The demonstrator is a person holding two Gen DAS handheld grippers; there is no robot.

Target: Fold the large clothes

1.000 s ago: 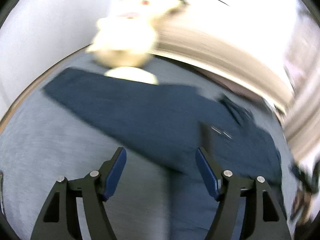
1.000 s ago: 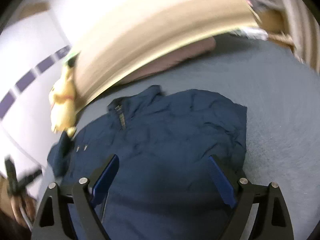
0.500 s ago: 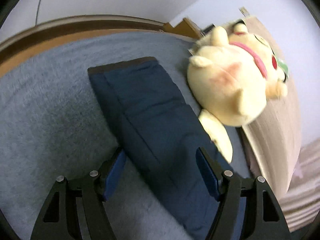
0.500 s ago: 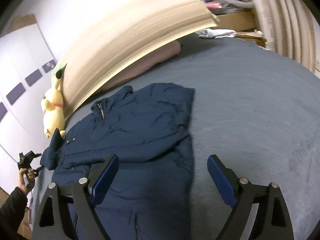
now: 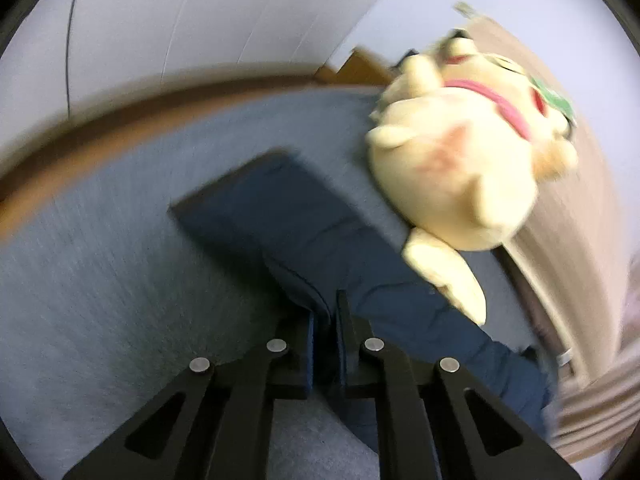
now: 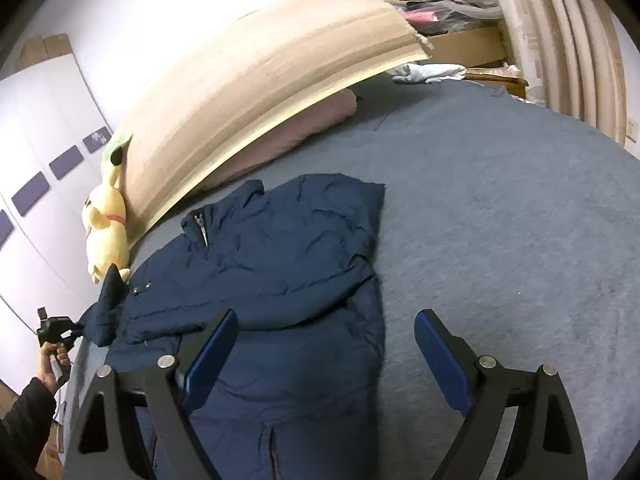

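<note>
A navy blue jacket (image 6: 276, 264) lies spread on the grey bed cover, its right sleeve folded across the chest. Its left sleeve (image 5: 296, 232) stretches toward the bed's left edge. My left gripper (image 5: 329, 312) is shut on the edge of that sleeve and lifts it a little; it also shows far left in the right wrist view (image 6: 60, 326). My right gripper (image 6: 324, 344) is open and empty, hovering above the jacket's lower half.
A yellow plush toy (image 5: 460, 168) lies against the sleeve, beside a large cardboard sheet (image 6: 256, 80) and a pink pillow (image 6: 304, 128). The bed's wooden edge (image 5: 120, 120) runs close behind the cuff. Clothes are piled at the far right corner (image 6: 452, 4).
My left gripper has closed on the sleeve, which was between its open fingers before. My right gripper has drifted slightly, still open above the jacket.
</note>
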